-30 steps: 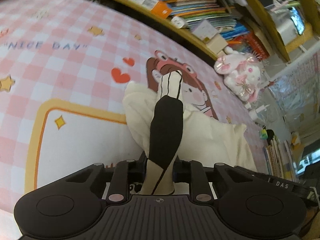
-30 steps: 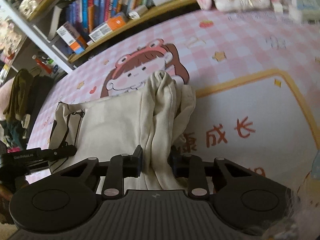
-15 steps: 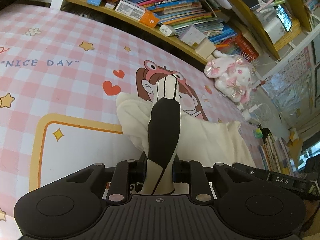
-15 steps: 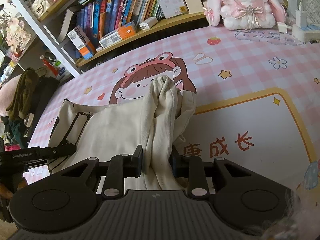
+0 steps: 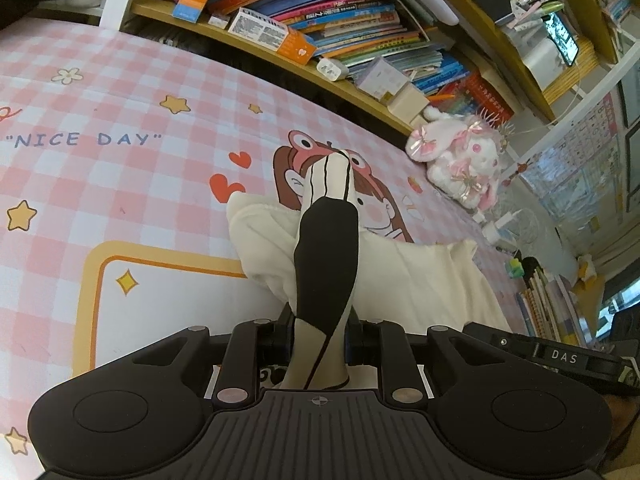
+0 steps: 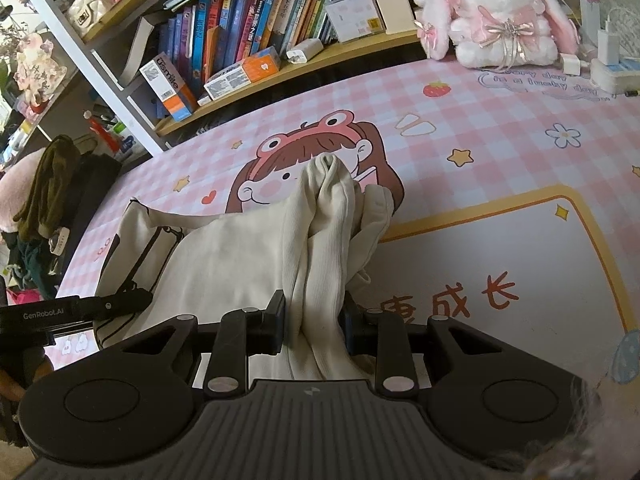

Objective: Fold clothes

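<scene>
Cream fabric fills both near views: each gripper is clenched on a bunched part of the same cream garment (image 6: 224,264). In the left wrist view, the left gripper (image 5: 320,334) pinches a fold that carries a black printed patch with thin black lines, and this fold stands up between the jaws and runs away from the camera. In the right wrist view, the right gripper (image 6: 314,322) grips a plain ribbed bundle of the cloth that likewise rises forward between its jaws. Between the two holds the garment spreads across the pink checked mat (image 5: 120,184), partly covering the cartoon girl with a frog hat (image 6: 316,148) printed on it. The left gripper's black body shows at the left edge of the right wrist view, just beside the garment's black-lined edge. Further out on the mat, left in the left wrist view, are printed hearts, stars and the words "NICE DAY". At the far edge a white and pink plush rabbit (image 6: 500,12) sits on the mat near white chargers. Behind it, a wooden shelf (image 5: 256,48) is packed with books and boxes.
</scene>
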Motion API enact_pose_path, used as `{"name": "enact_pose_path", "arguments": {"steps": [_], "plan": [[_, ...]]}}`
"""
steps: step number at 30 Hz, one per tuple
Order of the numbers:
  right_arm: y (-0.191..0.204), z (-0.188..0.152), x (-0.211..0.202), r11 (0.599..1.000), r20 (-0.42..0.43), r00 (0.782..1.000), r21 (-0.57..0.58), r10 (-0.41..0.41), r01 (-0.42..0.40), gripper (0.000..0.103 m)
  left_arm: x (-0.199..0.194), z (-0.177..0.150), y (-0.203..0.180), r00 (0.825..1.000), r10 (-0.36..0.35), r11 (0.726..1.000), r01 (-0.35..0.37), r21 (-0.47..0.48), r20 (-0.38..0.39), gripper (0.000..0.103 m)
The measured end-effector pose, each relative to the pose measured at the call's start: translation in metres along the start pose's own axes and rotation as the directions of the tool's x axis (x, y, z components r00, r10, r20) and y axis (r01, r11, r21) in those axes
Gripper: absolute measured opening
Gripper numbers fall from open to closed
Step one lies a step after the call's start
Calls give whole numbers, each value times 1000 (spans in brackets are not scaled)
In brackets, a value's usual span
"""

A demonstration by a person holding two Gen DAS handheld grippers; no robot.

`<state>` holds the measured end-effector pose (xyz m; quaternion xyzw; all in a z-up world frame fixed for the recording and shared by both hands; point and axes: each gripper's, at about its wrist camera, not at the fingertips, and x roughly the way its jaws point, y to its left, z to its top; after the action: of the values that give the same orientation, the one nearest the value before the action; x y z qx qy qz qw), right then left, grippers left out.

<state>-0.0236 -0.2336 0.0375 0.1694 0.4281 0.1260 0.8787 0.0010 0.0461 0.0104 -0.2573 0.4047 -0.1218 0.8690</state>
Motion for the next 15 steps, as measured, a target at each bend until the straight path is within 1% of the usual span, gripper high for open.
{"name": "enact_pose_path", "arguments": {"steps": [8, 15], "plan": [[9, -4, 0, 1000, 17, 1000, 9, -7, 7, 24, -5, 6, 6, 1000, -11, 1000, 12, 29, -15, 20], [26, -9, 1, 1000, 29, 1000, 0, -11, 11, 24, -18, 11, 18, 1000, -17, 999, 17, 37, -15, 20]]}}
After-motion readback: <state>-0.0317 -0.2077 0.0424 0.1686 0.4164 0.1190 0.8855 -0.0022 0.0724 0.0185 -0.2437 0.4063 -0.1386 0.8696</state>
